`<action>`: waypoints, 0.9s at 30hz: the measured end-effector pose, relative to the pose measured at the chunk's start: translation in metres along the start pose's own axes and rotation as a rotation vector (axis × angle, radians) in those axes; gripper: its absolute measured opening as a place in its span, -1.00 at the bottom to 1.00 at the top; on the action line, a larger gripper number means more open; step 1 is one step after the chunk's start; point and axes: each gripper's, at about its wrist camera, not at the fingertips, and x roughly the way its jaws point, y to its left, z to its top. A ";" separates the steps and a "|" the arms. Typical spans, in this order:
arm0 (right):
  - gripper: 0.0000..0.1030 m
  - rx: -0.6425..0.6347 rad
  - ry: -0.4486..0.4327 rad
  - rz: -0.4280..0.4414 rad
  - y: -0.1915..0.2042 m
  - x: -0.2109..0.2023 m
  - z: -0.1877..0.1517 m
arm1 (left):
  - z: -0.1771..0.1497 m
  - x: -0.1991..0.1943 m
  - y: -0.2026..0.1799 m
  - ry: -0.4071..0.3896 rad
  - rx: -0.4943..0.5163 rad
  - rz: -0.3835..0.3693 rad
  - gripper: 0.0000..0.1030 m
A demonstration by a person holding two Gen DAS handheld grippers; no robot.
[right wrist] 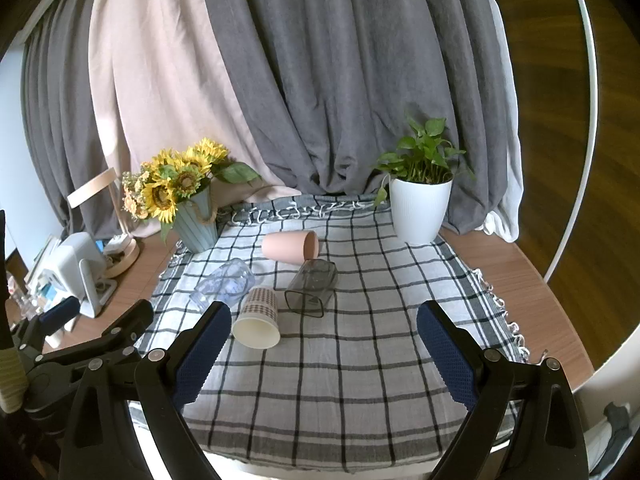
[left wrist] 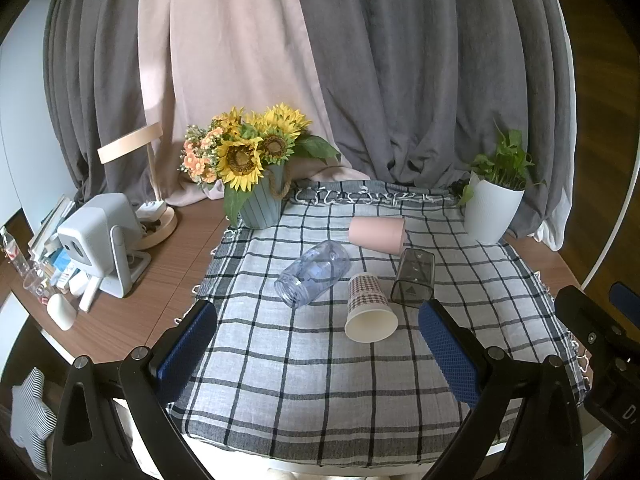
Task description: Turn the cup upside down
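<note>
Nothing of the flip looks done yet — four vessels lie on their sides on the checked cloth [left wrist: 320,380] covering the surface, and none stands mouth-down. Taking the paper cup [left wrist: 369,309] as the landmark: it lies with its cream-lined mouth toward the cameras, its plaid-printed wall tapering away. Just to its left lies a clear bluish plastic jar [left wrist: 314,272], ribbed and rounded; just to its right, a smoky translucent tumbler [left wrist: 414,277] with squared corners; behind it, a matte pink cup [left wrist: 377,235], a smooth cylinder.

The left hand-held gripper [left wrist: 318,354] hangs spread wide and empty, its blue textured pads on either side of the paper cup's near rim but short of it. The right hand-held gripper [right wrist: 324,354] is equally wide and holds nothing, with the paper cup just beyond its left pad. Which cup is meant I cannot tell — the grasp, lift and turn all remain.
</note>
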 end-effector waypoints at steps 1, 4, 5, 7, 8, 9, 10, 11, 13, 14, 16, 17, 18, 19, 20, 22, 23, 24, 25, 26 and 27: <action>0.83 0.000 -0.001 -0.001 0.000 0.000 0.000 | 0.000 0.000 0.000 0.001 0.001 0.000 1.00; 0.83 -0.001 0.000 -0.001 0.000 0.001 0.000 | 0.000 0.001 -0.001 0.002 0.001 0.000 1.00; 0.83 -0.001 0.000 -0.002 0.000 0.001 0.000 | 0.001 0.002 -0.002 0.004 0.002 -0.001 1.00; 0.83 0.000 0.001 -0.002 -0.001 0.001 -0.001 | 0.001 0.002 -0.002 0.004 0.002 -0.001 1.00; 0.83 -0.001 0.001 -0.003 -0.001 0.002 -0.001 | 0.001 0.002 -0.002 0.005 0.003 -0.001 1.00; 0.83 0.000 0.002 -0.003 -0.001 0.002 -0.001 | 0.001 0.002 -0.003 0.006 0.004 -0.002 1.00; 0.83 0.001 0.003 -0.003 -0.002 0.002 -0.001 | 0.001 0.003 -0.004 0.006 0.005 -0.001 1.00; 0.83 0.002 0.003 -0.004 -0.002 0.003 -0.001 | 0.002 0.003 -0.004 0.007 0.005 -0.001 1.00; 0.83 0.000 0.004 -0.004 -0.002 0.003 -0.002 | 0.001 0.004 -0.004 0.009 0.006 -0.002 1.00; 0.83 0.001 0.005 -0.004 -0.002 0.003 -0.001 | 0.001 0.004 -0.004 0.009 0.006 -0.002 1.00; 0.83 0.001 0.007 -0.003 -0.002 0.003 -0.001 | 0.001 0.004 -0.004 0.007 0.007 -0.002 1.00; 0.83 0.001 0.006 -0.003 -0.002 0.003 -0.001 | 0.001 0.004 -0.004 0.007 0.007 -0.001 1.00; 0.83 0.001 0.007 -0.004 -0.002 0.004 -0.001 | 0.001 0.004 -0.004 0.006 0.008 -0.001 1.00; 0.83 0.001 0.008 -0.003 -0.002 0.004 -0.001 | 0.000 0.004 -0.005 0.006 0.008 0.000 0.99; 0.83 0.001 0.007 -0.002 -0.002 0.003 -0.001 | 0.000 0.004 -0.005 0.007 0.008 -0.001 0.99; 0.83 0.001 0.008 -0.002 -0.002 0.004 0.000 | 0.000 0.004 -0.005 0.008 0.010 -0.002 1.00; 0.83 0.001 0.008 -0.002 -0.002 0.004 -0.001 | 0.000 0.004 -0.004 0.007 0.009 -0.002 1.00; 0.83 0.001 0.009 -0.002 -0.002 0.004 -0.001 | 0.000 0.004 -0.004 0.008 0.010 -0.002 1.00; 0.83 0.001 0.010 -0.002 -0.002 0.004 0.000 | 0.000 0.004 -0.004 0.007 0.010 -0.002 1.00; 0.83 0.000 0.010 -0.001 -0.002 0.004 -0.001 | 0.000 0.004 -0.004 0.007 0.010 -0.002 1.00; 0.83 -0.004 0.007 -0.002 -0.002 0.004 0.000 | 0.000 0.004 -0.005 0.007 0.009 -0.002 1.00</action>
